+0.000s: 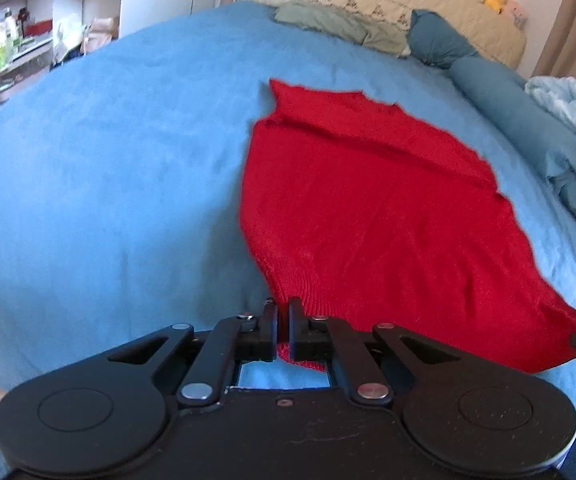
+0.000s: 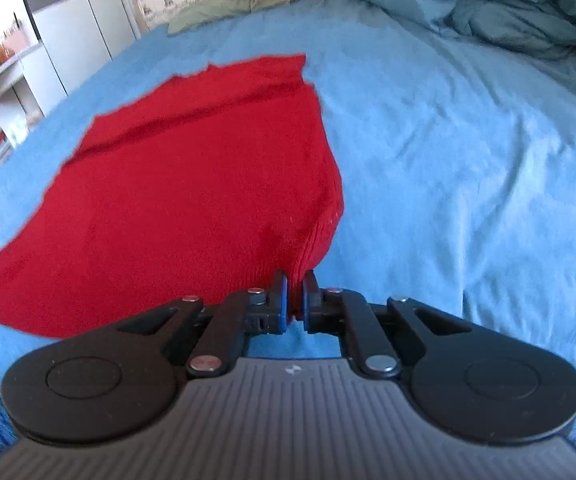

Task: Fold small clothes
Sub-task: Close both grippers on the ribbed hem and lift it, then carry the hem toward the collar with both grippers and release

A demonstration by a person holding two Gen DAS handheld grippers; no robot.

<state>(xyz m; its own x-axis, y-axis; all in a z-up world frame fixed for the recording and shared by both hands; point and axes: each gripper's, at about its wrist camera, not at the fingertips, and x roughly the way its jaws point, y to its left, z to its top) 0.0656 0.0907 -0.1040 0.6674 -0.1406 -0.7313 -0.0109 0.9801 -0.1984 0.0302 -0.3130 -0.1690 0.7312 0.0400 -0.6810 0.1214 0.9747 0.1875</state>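
- Red knit garment lies spread on the blue bedsheet; centre-right of frame in left wrist view, centre-left in right wrist view.
- Left gripper: jaws nearly closed, pinching garment's near ribbed corner, lower centre of frame. Red fabric shows between the pads and just behind them.
- Right gripper: jaws also nearly closed, w/ the other near corner bunched between them, lower centre.
- Key relation: whole garment runs away from both jaws toward top of frame. The near hem spans between the 2 grippers; the far edge carries a turned-over band or crease.
- Near hem looks lifted a bit off the sheet at both corners, rest lies flat; can't tell how high.
- Judgement: each hand is nearest its own corner, so a fold would probably carry both corners fwd over the body toward the far edge. Keep them level or the hem skews.
- Pillows and bunched duvet sit well apart, top of frame.
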